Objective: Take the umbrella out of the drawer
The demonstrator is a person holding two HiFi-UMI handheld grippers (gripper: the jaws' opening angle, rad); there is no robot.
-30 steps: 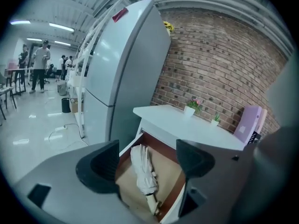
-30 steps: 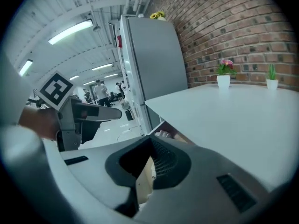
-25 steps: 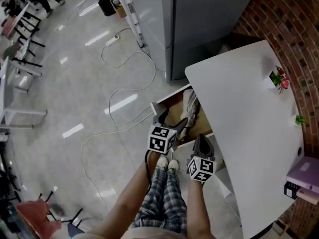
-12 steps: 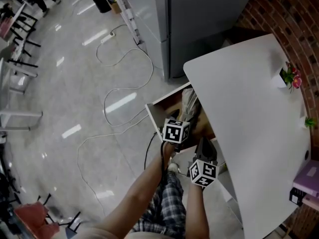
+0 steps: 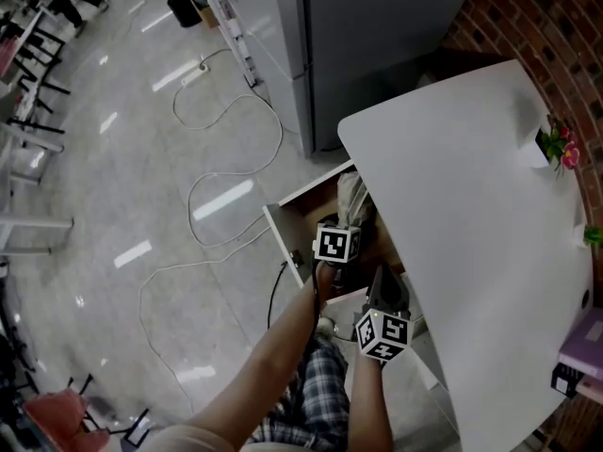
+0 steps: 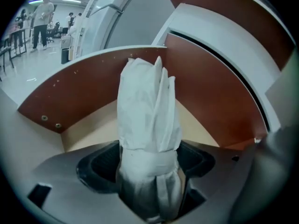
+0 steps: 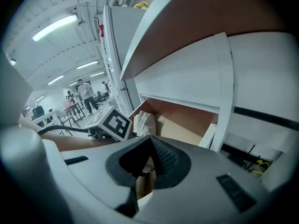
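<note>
White cable (image 5: 282, 135) loops on the glossy floor (image 5: 113, 186) at far left of the head view, grey cabinet (image 5: 377, 45) behind it. Center: drawer (image 5: 281, 236) pulled open from under the white table (image 5: 471, 205), brown inner walls, light wood bottom. Left gripper (image 5: 341, 222) reaches down into the drawer, marker cube on top, the person's forearm (image 5: 273, 356) behind it. In the left gripper view its jaws are closed round the lower, strapped part of the umbrella (image 6: 148, 120), one dark pad on each side pressing the white fabric. The umbrella is folded, white, and sits inside the drawer, its tip pointing toward the back wall; whether it touches the drawer bottom cannot be told. Right gripper (image 5: 382, 281) is just right of and nearer the person than the left one, outside the drawer by its front corner, not touching the umbrella. In the right gripper view its jaws meet at the tips, nothing between them, left gripper's cube and the umbrella visible beyond. Far right: small flowers (image 5: 563, 149) at the table edge by the brick wall (image 5: 528, 17), purple box (image 5: 584, 342) lower down
</note>
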